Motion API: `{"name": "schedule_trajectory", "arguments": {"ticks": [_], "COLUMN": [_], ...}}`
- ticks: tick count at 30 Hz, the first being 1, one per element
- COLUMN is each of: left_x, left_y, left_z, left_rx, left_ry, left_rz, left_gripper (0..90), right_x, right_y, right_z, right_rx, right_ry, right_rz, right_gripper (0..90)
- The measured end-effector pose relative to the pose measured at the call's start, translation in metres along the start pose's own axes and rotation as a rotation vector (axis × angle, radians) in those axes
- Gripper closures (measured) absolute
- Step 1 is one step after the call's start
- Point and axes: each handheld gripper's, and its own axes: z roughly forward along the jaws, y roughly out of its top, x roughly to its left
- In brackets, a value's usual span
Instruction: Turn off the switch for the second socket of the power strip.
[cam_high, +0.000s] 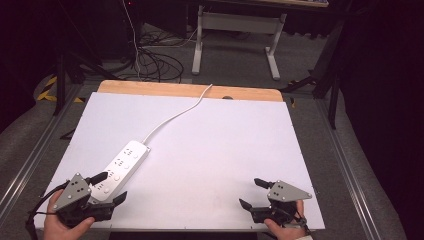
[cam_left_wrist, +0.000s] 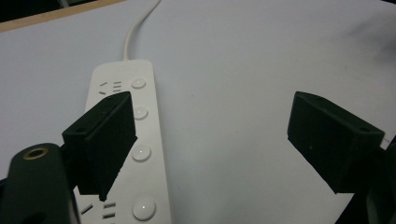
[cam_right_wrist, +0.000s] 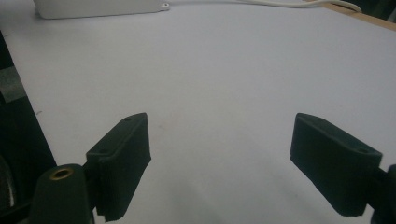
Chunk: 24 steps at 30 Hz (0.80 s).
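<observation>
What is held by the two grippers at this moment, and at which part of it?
Nothing is held. The left gripper stands open at the near end of the white plastic power strip; the right gripper is open over the white table.

The power strip (cam_left_wrist: 122, 149) is partly hidden by a jaw; its cord (cam_high: 176, 114) drops behind the table's far edge

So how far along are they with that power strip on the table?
Barely begun, it seems. Nothing looks done: the power strip lies flat on the white table, its cord running off the far edge. In hand: the left gripper hovers open at the strip's near end, gripping nothing. The right gripper waits open, well apart. Any handling is still left.
</observation>
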Motion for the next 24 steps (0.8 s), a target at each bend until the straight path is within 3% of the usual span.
{"name": "schedule_trajectory", "arguments": {"ticks": [18, 24], "left_x": [0.018, 0.02], "left_y": [0.019, 0.027], "left_z": [0.0, 0.001], "left_rx": [0.009, 0.002], "left_ry": [0.035, 0.043], "left_rz": [-0.044, -0.031], "left_gripper": [19.8, 19.8], "right_x": [0.001, 0.0], "right_y": [0.0, 0.0], "right_z": [0.002, 0.003], "right_rx": [0.01, 0.011], "right_ry": [0.002, 0.0], "right_rz": [-0.006, -0.005], "right_gripper": [20.3, 20.2]}}
